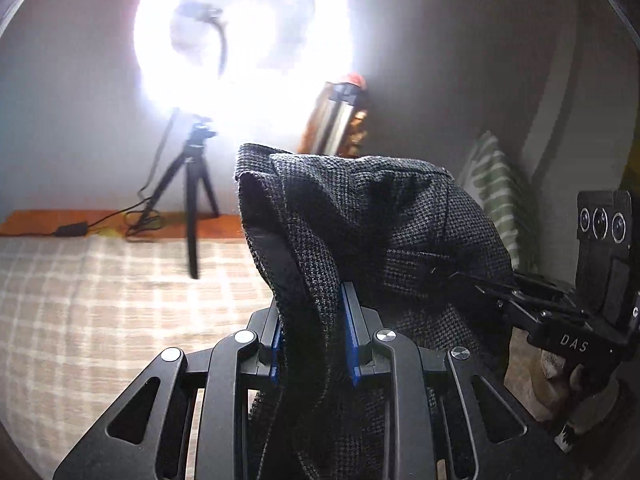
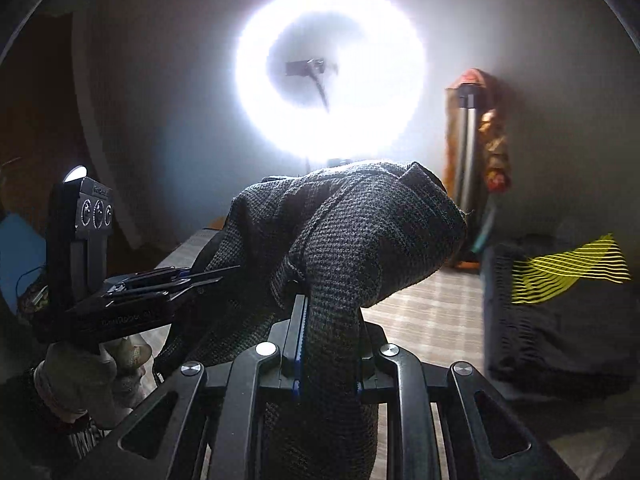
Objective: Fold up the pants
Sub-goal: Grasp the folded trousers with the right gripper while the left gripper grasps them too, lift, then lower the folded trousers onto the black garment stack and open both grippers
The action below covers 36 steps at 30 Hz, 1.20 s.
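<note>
The pants (image 1: 360, 220) are dark grey woven cloth, bunched and lifted above the bed. My left gripper (image 1: 314, 312) is shut on a fold of them, the cloth draping over its blue-padded fingers. My right gripper (image 2: 330, 320) is shut on another fold of the same pants (image 2: 352, 232). The two grippers are close together, side by side. The right gripper shows at the right edge of the left wrist view (image 1: 492, 292), clamped on the cloth. The left gripper shows at the left of the right wrist view (image 2: 208, 276), also clamped.
A checked beige bedcover (image 1: 100, 300) lies below. A bright ring light (image 2: 330, 68) on a black tripod (image 1: 192, 200) stands ahead by the wall. A green striped pillow (image 1: 496, 188) is at the right. A dark folded garment with yellow stripes (image 2: 560, 300) lies on the bed.
</note>
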Each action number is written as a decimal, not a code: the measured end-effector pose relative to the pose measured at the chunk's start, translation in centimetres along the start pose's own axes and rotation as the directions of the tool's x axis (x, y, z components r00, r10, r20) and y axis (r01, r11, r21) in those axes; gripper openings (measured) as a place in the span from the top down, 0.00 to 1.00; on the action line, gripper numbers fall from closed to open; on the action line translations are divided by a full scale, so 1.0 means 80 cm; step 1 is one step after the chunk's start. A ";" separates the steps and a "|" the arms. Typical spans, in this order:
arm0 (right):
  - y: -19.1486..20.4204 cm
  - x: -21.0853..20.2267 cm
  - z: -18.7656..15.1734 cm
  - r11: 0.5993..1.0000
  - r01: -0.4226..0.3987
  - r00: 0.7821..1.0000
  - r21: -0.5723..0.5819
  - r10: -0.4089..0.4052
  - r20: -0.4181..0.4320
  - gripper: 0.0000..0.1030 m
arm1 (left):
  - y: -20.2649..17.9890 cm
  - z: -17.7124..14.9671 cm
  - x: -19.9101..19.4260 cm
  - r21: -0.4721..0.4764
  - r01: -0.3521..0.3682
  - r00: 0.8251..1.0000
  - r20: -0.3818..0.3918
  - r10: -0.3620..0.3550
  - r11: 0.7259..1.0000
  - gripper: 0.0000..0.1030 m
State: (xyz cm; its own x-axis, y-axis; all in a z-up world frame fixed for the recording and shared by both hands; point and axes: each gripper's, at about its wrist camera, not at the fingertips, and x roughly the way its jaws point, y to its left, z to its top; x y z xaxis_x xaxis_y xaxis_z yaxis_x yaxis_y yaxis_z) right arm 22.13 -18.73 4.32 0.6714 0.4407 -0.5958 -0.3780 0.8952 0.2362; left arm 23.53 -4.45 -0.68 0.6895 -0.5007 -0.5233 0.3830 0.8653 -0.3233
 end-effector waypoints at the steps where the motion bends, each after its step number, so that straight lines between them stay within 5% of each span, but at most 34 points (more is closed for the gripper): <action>1: -0.007 -0.003 0.001 1.000 0.007 1.000 0.001 -0.007 0.002 0.84 | -0.008 0.001 0.004 0.006 0.006 1.000 0.000 -0.006 1.000 0.78; 22: -0.173 -0.081 0.029 0.969 0.245 0.969 0.024 -0.245 0.034 0.84 | -0.156 0.054 0.157 0.064 0.131 0.991 -0.017 -0.131 0.989 0.78; 36: -0.273 -0.019 0.080 0.917 0.390 0.919 -0.081 -0.393 -0.022 0.84 | -0.183 0.089 0.274 0.028 0.084 0.996 -0.047 -0.082 0.996 0.78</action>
State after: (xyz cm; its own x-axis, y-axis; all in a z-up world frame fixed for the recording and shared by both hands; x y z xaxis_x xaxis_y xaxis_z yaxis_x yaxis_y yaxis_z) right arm 33.42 -38.51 5.01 0.7518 0.0523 -0.6573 -0.1368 0.9875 -0.0779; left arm 37.40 -27.92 -1.77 0.6260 -0.5707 -0.5314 0.4563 0.8207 -0.3438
